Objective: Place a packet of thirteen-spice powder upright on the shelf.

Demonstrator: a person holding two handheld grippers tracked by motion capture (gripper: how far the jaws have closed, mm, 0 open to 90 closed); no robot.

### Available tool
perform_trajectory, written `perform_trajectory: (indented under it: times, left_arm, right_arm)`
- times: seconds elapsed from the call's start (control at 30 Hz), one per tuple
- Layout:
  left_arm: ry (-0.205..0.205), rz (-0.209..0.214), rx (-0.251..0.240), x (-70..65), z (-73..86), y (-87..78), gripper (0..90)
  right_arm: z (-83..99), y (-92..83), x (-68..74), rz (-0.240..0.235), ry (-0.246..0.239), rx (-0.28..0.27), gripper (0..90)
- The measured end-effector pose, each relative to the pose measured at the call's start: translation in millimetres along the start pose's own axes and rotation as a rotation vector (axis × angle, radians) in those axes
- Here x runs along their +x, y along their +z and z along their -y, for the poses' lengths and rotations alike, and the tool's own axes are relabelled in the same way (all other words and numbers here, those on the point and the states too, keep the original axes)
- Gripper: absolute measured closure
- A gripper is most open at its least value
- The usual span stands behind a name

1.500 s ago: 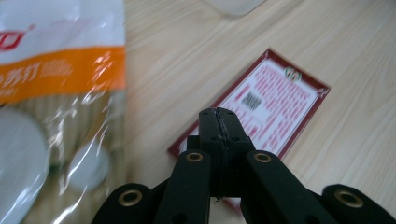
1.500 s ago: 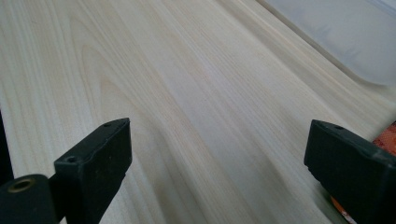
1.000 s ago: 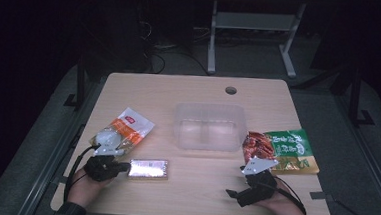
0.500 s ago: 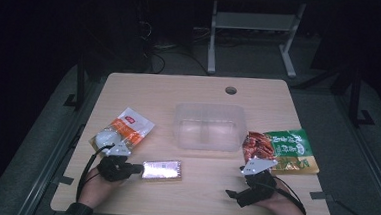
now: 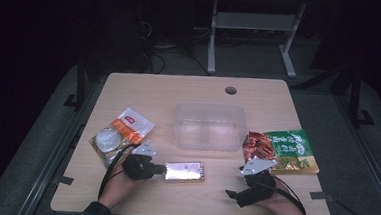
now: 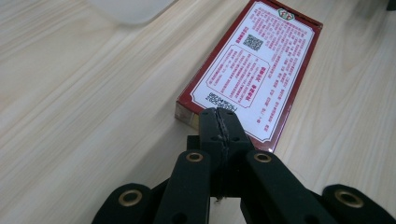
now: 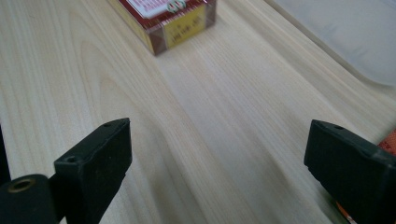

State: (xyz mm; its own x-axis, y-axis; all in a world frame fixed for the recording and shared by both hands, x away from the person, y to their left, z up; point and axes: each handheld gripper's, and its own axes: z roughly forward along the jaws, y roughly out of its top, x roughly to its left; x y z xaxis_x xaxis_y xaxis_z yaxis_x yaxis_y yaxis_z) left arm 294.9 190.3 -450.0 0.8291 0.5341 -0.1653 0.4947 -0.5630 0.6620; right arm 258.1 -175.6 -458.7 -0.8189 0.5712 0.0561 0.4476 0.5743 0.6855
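A flat red box [image 5: 185, 171] with a white printed label lies on the wooden table near the front edge. My left gripper [image 5: 160, 170] is shut with nothing between its jaws, and its closed tips [image 6: 219, 114] touch the box's [image 6: 254, 70] near short end. My right gripper [image 5: 234, 189] rests at the front right, open and empty, pointing left toward the box. In the right gripper view the jaws [image 7: 219, 140] stand wide apart over bare wood, with the box's [image 7: 173, 18] other end farther off.
A clear plastic container [image 5: 209, 107] stands at mid-table behind the box; its corner [image 6: 133, 7] lies beyond the left gripper. An orange-and-white snack bag [image 5: 119, 133] lies at the left. A red-and-green snack bag [image 5: 281, 148] lies at the right, beside the right hand.
My left gripper has moved right along the front of the table, away from the orange bag, and the red box has slid right ahead of it. The right gripper has stayed put.
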Motion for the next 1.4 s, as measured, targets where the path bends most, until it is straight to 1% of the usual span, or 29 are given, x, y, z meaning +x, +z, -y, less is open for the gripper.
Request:
perform_trajectory:
  times: [0.07, 0.1, 0.13, 0.2, 0.23, 0.27, 0.3, 0.37, 0.4, 0.43, 0.5, 0.53, 0.6, 0.63, 0.7, 0.73, 0.77, 0.83, 0.87, 0.93, 0.97, 1.0, 1.03, 1.13, 1.17, 1.2, 1.23, 1.33, 1.4]
  left_arm:
    - [0.005, 0.017, -0.006, -3.8, -5.8, 7.4, 89.6]
    - [0.015, 0.023, 0.005, -4.8, -7.9, 9.5, 89.6]
    - [0.037, 0.024, 0.017, -6.1, -10.7, 12.3, 89.6]
    - [0.051, 0.024, 0.020, -10.3, -16.0, 18.1, 89.5]
    - [0.067, 0.023, 0.029, -11.3, -18.2, 19.6, 89.6]
    - [0.067, 0.023, 0.029, -11.3, -18.2, 19.6, 89.6]
    - [0.082, 0.018, 0.031, -12.3, -19.8, 20.7, 89.5]
    - [0.077, 0.018, 0.022, -13.8, -19.7, 19.2, 89.3]
    - [0.079, 0.021, 0.019, -13.4, -19.6, 16.9, 87.6]
    - [0.092, 0.026, 0.022, -12.0, -20.2, 14.6, 85.7]
    - [0.089, 0.031, 0.007, -11.4, -20.3, 9.4, 83.8]
    - [0.110, 0.048, 0.001, -9.8, -20.9, 6.5, 80.1]
    - [0.141, 0.060, -0.006, -9.4, -21.1, 3.1, 71.2]
    - [0.149, 0.065, -0.006, -9.5, -21.2, 2.9, 65.9]
    - [0.198, 0.059, 0.007, -9.1, -22.0, 2.1, 56.4]
    - [0.199, 0.063, -0.003, -10.3, -22.1, 3.3, 53.1]
    - [0.205, 0.065, -0.007, -11.0, -22.5, 4.1, 47.1]
    - [0.237, 0.066, -0.009, -12.9, -23.8, 6.6, 36.8]
    - [0.258, 0.069, -0.002, -14.0, -24.6, 8.0, 34.7]
    - [0.259, 0.081, -0.004, -14.4, -24.7, 11.0, 30.7]
    - [0.265, 0.083, 0.002, -14.2, -24.6, 12.3, 27.9]
    - [0.280, 0.086, 0.014, -13.8, -24.6, 13.8, 26.5]
    - [0.281, 0.088, 0.011, -14.1, -24.1, 15.6, 25.3]
    - [0.291, 0.096, 0.016, -13.3, -24.0, 18.8, 21.5]
    - [0.298, 0.098, 0.017, -12.7, -24.1, 19.5, 20.4]
    - [0.290, 0.104, 0.015, -12.7, -23.8, 20.9, 19.4]
    - [0.296, 0.110, 0.024, -12.1, -24.3, 22.1, 18.3]
    - [0.316, 0.111, 0.039, -11.4, -27.4, 25.4, 16.5]
    - [0.319, 0.116, 0.039, -11.5, -29.5, 28.6, 15.7]
  right_arm:
    - [0.0, -0.3, 0.0, 0.000, -0.001, 0.000, 7.3]
    - [0.1, -0.4, -0.1, 0.000, -0.001, -0.001, 7.3]
    - [0.1, -0.5, -0.1, 0.000, -0.001, -0.001, 7.3]
    - [0.3, -0.7, -0.5, 0.000, -0.007, -0.001, 7.3]
    - [0.4, -0.9, -0.7, 0.001, -0.006, -0.001, 7.3]
    - [0.5, -1.0, -0.6, 0.001, -0.003, -0.003, 7.3]
    - [0.6, -1.1, -0.9, 0.002, -0.007, -0.002, 7.3]
    - [0.7, -1.2, -1.0, 0.002, -0.007, -0.002, 7.3]
    - [0.6, -1.5, -1.1, 0.002, -0.008, -0.002, 7.3]
    - [0.7, -1.4, -1.1, 0.002, -0.009, -0.004, 7.3]
    - [0.7, -1.5, -1.1, 0.002, -0.010, -0.004, 7.3]
    - [0.7, -1.5, -1.0, 0.002, -0.009, -0.003, 7.3]
    - [0.6, -1.3, -0.7, 0.002, -0.010, -0.003, 7.3]
    - [0.4, -1.2, -0.4, 0.001, -0.007, -0.003, 7.3]
    - [0.3, -1.0, -0.2, 0.000, -0.009, -0.002, 7.3]
    - [0.4, -0.9, -0.2, 0.000, -0.009, -0.002, 7.3]
    - [0.4, -0.9, -0.2, -0.001, -0.007, 0.000, 7.3]
    - [0.3, -0.8, -0.2, -0.003, -0.007, 0.000, 7.3]
    - [0.2, -0.7, -0.3, -0.007, -0.010, 0.000, 7.3]
    - [-1.0, -0.9, -0.1, -0.020, -0.040, 0.013, 7.1]
    - [-2.3, -1.1, -0.8, -0.032, -0.054, 0.023, 7.2]
    - [-3.6, -1.0, -1.9, -0.042, -0.061, 0.029, 7.9]
    - [-5.7, -0.3, -3.4, -0.054, -0.067, 0.027, 10.6]
    - [-11.7, 2.5, -8.6, -0.050, -0.084, 0.022, 14.5]
    - [-14.8, 3.6, -11.3, -0.055, -0.082, 0.020, 17.5]
    - [-16.2, 4.0, -12.7, -0.058, -0.081, 0.016, 20.7]
    - [-18.0, 3.9, -14.0, -0.060, -0.078, 0.017, 24.0]
    - [-21.6, 3.0, -17.0, -0.065, -0.077, -0.002, 40.6]
    - [-24.2, 3.6, -19.2, -0.096, -0.077, -0.003, 52.7]
